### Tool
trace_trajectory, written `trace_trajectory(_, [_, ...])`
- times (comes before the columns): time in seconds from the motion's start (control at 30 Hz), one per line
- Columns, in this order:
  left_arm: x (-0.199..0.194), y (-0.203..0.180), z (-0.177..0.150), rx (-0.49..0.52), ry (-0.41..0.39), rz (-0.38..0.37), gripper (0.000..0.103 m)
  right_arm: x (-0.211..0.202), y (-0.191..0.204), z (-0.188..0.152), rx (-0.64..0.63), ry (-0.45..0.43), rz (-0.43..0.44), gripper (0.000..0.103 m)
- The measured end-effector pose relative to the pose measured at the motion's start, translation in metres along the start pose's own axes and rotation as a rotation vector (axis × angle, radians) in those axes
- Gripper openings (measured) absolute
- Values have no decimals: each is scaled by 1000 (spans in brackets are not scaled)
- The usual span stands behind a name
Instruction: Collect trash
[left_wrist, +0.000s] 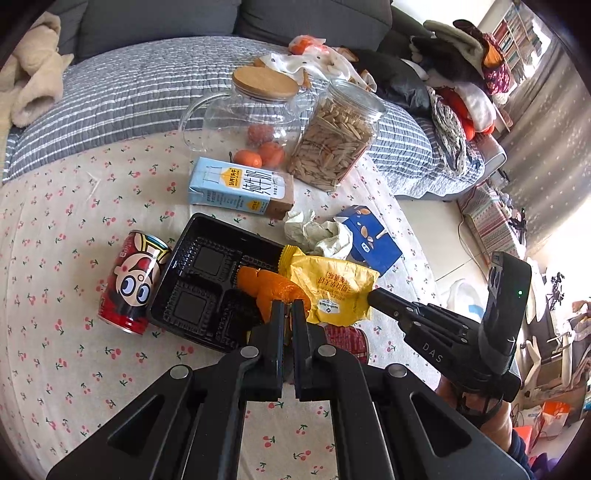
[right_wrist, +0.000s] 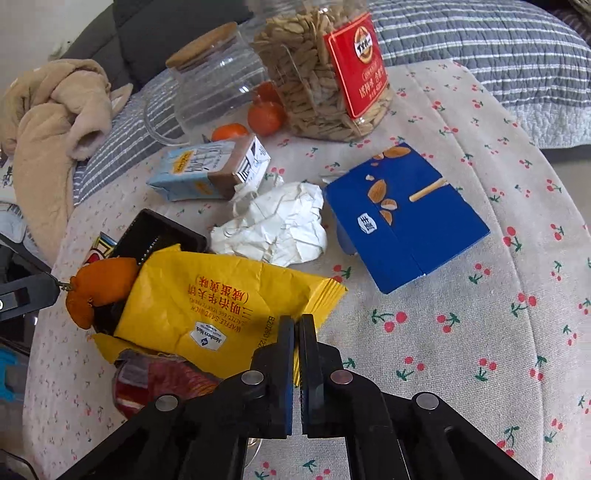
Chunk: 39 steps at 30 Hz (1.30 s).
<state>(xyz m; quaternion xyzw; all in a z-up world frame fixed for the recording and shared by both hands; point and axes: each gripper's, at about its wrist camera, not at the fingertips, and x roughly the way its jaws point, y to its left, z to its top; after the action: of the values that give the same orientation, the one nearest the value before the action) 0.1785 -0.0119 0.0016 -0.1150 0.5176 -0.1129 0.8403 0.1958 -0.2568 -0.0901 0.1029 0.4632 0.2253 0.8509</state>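
My left gripper is shut on a curl of orange peel, held just over the black plastic tray. The right wrist view shows the same peel hanging from the left gripper at the frame's left edge. A yellow snack wrapper lies half over the tray and over a red can. My right gripper is shut on the wrapper's near corner; it enters the left wrist view from the right.
On the cherry-print cloth lie a red cartoon can, crumpled white paper, a blue box and a light-blue milk carton. Behind stand a glass jug, a seed jar and tangerines.
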Motion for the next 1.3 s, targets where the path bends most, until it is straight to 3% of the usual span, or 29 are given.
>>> trace_trajectory(0.3, [-11,1,-1,-2,-28,-13,3,-28,-3,5,-1,-75,-7,2])
trace_trajectory(0.37, [-10,0,-2,0,-23,-13,3,-25,1,4,-37,-66,-19,8])
trace_trajectory(0.43, [-9,0,-3,4,-19,-15,3,-14,3,0,-58,-16,-29,36])
trace_trajectory(0.47, [-9,-1,-3,4,-19,-15,3,-9,-1,-2,-37,6,-30,60])
trace_trajectory(0.5, [-9,-1,-3,3,-21,-15,3,-6,-5,-4,5,12,-25,69])
trace_trajectory(0.63, [-9,-2,-3,0,-25,-18,3,9,-32,-3,201,55,90,69])
trace_trajectory(0.8, [-7,-2,-3,7,-18,-17,3,21,-24,0,160,2,52,71])
trace_trajectory(0.87, [-9,0,-2,3,-22,-13,3,24,-16,0,127,3,49,68])
trace_trajectory(0.93, [-10,2,-2,-2,-25,-13,3,28,-10,-1,114,19,71,51])
trace_trajectory(1.0, [-10,3,-2,-3,-26,-13,3,34,-12,-4,149,51,113,17])
trace_trajectory(1.17, [-10,3,-2,0,-23,-13,3,28,-18,-5,202,33,163,2])
trace_trajectory(1.27, [-12,4,-2,-6,-30,-15,3,12,-9,-1,161,-12,150,2])
trace_trajectory(1.3, [-13,3,-2,-6,-33,-14,3,8,-4,1,120,-29,122,7])
